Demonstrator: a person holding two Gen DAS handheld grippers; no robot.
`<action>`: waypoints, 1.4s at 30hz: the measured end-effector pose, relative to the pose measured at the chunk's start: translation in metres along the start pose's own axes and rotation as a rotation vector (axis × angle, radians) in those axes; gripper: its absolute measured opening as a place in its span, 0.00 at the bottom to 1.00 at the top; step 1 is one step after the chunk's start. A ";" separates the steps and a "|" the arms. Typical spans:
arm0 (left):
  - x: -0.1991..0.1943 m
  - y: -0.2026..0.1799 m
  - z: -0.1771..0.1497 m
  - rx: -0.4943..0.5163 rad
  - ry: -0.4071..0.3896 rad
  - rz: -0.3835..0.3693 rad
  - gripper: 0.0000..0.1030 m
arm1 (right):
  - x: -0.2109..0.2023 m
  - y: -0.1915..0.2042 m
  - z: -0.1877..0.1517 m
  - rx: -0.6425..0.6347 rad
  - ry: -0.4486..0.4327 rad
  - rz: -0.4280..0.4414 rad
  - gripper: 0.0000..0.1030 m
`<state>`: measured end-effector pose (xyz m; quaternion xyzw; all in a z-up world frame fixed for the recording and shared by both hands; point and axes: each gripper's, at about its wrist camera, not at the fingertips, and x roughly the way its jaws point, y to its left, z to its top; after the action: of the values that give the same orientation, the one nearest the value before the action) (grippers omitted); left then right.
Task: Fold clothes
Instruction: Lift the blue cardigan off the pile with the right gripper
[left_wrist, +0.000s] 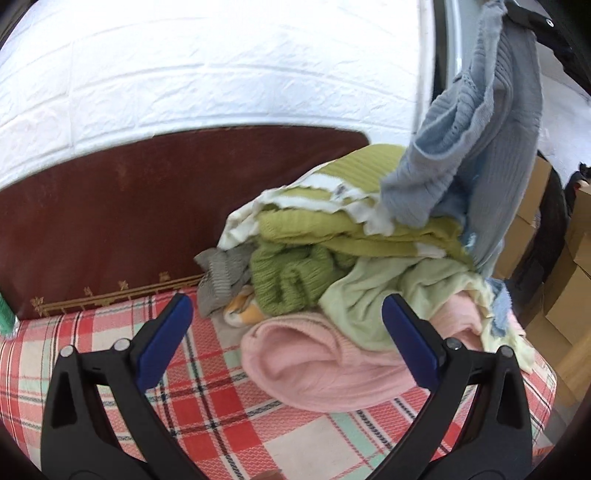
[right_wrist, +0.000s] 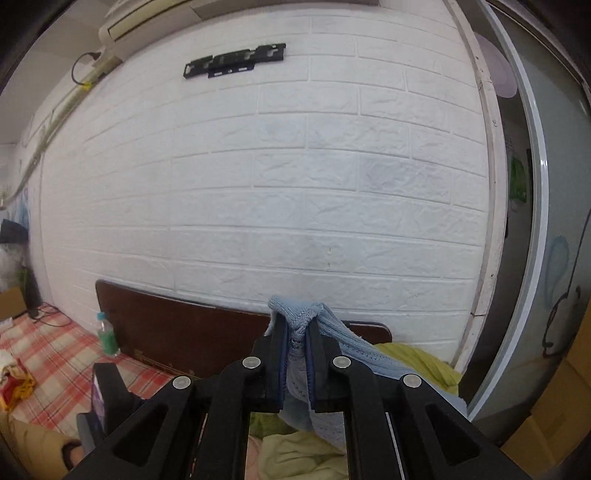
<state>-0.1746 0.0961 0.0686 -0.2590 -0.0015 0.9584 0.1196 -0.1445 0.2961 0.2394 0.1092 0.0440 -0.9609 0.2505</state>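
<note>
A light blue knit garment (left_wrist: 480, 129) hangs from the upper right over a heap of clothes on the bed. My right gripper (right_wrist: 297, 325) is shut on its bunched top edge (right_wrist: 295, 310) and holds it high; that gripper shows at the top right of the left wrist view (left_wrist: 532, 18). The heap holds a yellow-green and white knit (left_wrist: 332, 206), a green chunky knit (left_wrist: 291, 277), a pale green piece (left_wrist: 388, 295), a pink sweater (left_wrist: 325, 354) and a grey knit (left_wrist: 221, 273). My left gripper (left_wrist: 288, 314) is open and empty, just above the pink sweater.
The bed has a red plaid sheet (left_wrist: 207, 398) and a dark brown headboard (left_wrist: 110, 214) against a white brick wall (right_wrist: 277, 184). A green bottle (right_wrist: 107, 332) stands by the headboard. Cardboard boxes (left_wrist: 569, 288) stand right of the bed. Other clothes (right_wrist: 14, 384) lie far left.
</note>
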 end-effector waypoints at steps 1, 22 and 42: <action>-0.005 -0.006 0.002 0.016 -0.017 -0.016 1.00 | -0.006 0.000 0.003 0.012 -0.006 0.016 0.07; -0.090 -0.066 -0.015 0.276 -0.091 -0.583 1.00 | -0.122 0.051 0.022 0.107 -0.130 0.245 0.03; -0.066 0.025 -0.103 0.147 0.144 -0.398 1.00 | 0.021 0.148 -0.302 -0.351 0.776 0.036 0.74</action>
<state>-0.0739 0.0507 0.0106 -0.3120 0.0259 0.8924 0.3249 -0.0328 0.1996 -0.0634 0.4193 0.2960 -0.8219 0.2471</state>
